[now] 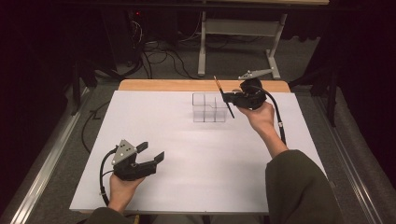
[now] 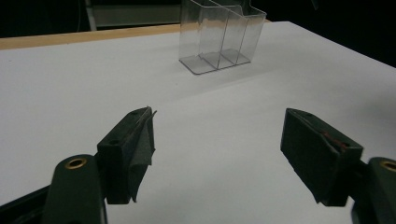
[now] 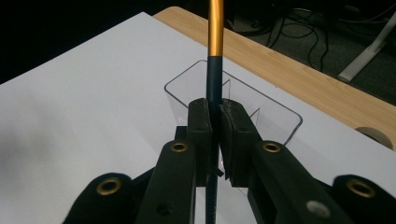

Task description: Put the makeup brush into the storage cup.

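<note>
1. Right now the pen (image 3: 215, 28), a slim dark shaft with an orange-gold upper part, is clamped in my right tongs (image 3: 214, 119), whose jaws are closed tight on its dark section.
2. Its long axis runs up the middle of the right gripper view; in the high view the pen (image 1: 223, 96) leans, top toward the upper left, lower tip at the right edge of the clear holder (image 1: 209, 107).
3. That holder (image 3: 275, 116) lies just beyond and below my right tongs (image 1: 229, 97), so I judge the coming move is lowering the tip into a compartment.
4. My left tongs (image 2: 217, 154) are spread wide and empty, low at the left of the white bench (image 1: 196, 154), well apart from the holder (image 2: 219, 37).
5. The right gripper view shows the grip itself; the high view shows the tilt.
</note>
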### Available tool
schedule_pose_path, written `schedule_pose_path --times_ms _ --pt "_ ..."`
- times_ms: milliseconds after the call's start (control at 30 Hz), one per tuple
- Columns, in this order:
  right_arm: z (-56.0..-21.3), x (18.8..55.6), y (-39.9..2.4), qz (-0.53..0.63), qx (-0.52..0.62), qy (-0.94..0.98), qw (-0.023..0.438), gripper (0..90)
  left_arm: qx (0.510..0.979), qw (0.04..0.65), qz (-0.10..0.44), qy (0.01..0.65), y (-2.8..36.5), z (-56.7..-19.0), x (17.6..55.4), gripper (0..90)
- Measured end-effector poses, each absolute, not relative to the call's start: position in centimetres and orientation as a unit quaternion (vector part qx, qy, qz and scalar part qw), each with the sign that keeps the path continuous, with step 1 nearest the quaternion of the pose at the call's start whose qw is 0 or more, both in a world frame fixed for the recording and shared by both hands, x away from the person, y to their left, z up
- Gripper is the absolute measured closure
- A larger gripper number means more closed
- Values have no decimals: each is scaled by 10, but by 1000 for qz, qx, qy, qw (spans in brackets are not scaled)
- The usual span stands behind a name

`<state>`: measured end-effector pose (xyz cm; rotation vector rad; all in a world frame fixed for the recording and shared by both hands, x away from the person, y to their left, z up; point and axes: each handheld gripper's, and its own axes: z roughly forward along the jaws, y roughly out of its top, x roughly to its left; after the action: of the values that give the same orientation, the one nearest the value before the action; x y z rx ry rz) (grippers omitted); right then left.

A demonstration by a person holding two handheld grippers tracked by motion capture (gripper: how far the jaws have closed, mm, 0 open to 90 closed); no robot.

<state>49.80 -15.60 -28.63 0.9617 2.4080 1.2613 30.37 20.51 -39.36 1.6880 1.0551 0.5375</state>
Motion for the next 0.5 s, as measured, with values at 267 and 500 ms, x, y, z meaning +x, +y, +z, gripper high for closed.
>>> schedule_pose_path --times_ms 267,500 --pt "-284 499 -155 440 336 822 133 848 703 514 224 438 204 -394 304 263" --pt "-283 501 -154 445 342 816 139 848 703 514 224 437 204 -394 304 263"
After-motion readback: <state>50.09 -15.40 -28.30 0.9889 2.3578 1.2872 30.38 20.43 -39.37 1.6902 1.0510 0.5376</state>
